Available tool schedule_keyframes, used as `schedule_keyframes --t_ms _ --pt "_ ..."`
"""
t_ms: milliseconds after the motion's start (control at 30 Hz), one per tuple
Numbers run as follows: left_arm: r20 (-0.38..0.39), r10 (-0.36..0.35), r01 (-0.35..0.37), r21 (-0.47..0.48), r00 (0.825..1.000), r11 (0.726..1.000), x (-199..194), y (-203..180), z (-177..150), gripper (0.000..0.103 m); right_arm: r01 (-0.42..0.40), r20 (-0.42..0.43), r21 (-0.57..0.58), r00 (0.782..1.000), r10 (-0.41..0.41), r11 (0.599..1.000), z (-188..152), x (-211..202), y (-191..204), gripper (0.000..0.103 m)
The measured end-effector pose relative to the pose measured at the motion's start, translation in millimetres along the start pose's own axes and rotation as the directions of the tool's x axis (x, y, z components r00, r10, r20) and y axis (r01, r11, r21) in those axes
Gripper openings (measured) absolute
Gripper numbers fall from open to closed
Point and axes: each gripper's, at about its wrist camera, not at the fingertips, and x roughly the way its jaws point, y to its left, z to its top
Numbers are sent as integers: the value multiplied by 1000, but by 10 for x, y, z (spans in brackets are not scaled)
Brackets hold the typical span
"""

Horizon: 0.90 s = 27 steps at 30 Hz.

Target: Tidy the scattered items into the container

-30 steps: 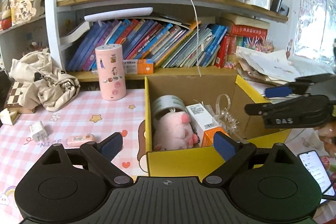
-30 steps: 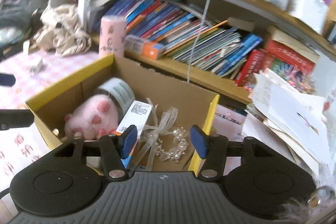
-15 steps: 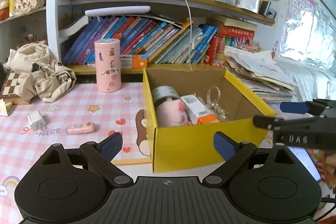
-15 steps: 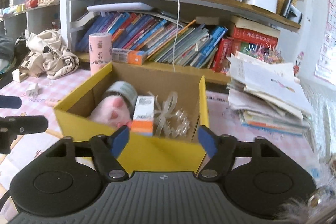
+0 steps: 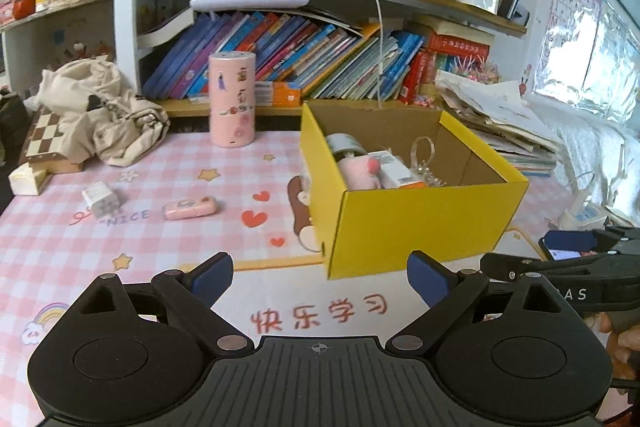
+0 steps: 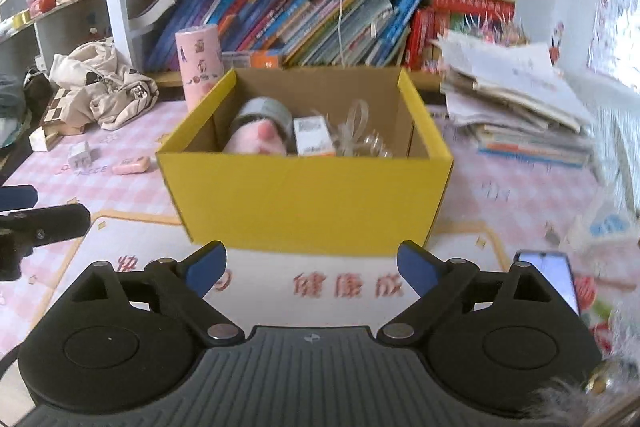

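Now, from your tongs outward:

Left gripper (image 5: 320,277): your jaws are spread wide and grasp nothing; it hovers over the pink checked mat (image 5: 168,247), short of the near corner of the box.
Right gripper (image 6: 312,265): released too, blue pads (image 6: 414,267) far apart, nothing between them; it faces the front wall of the box squarely. In your left view its tips poke in at the right edge, near a phone (image 6: 550,277) lying on the mat.
Yellow box (image 5: 420,223): the container stands open on the mat, in front of the bookshelf (image 5: 320,63).
Inside the box: 1 pink plush toy (image 6: 256,143), 1 grey tape roll (image 6: 268,111) behind it, 1 white-and-orange carton (image 6: 312,137) beside the plush, and a clear ribbon with beads (image 6: 360,135) to the right.
Left out on the mat: 1 white charger plug (image 5: 101,201) and 1 small pink case (image 5: 190,207), lying near each other, well to the left of the box.
Pink cylinder (image 5: 232,99): upright at the shelf's foot, left of the box.
Beige cloth (image 5: 100,111): crumpled at the far left, over a checkered board (image 5: 42,137).
Paper pile (image 6: 516,107): stacked to the right of the box.
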Motion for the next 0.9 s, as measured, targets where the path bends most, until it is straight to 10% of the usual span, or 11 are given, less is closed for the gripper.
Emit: schedule_keyframes --t_ms 900 --pt "-76 77 -78 -8 994 997 -349 559 -343 96 6 -26 -112 1000 -9 994 -281 -184 820 103"
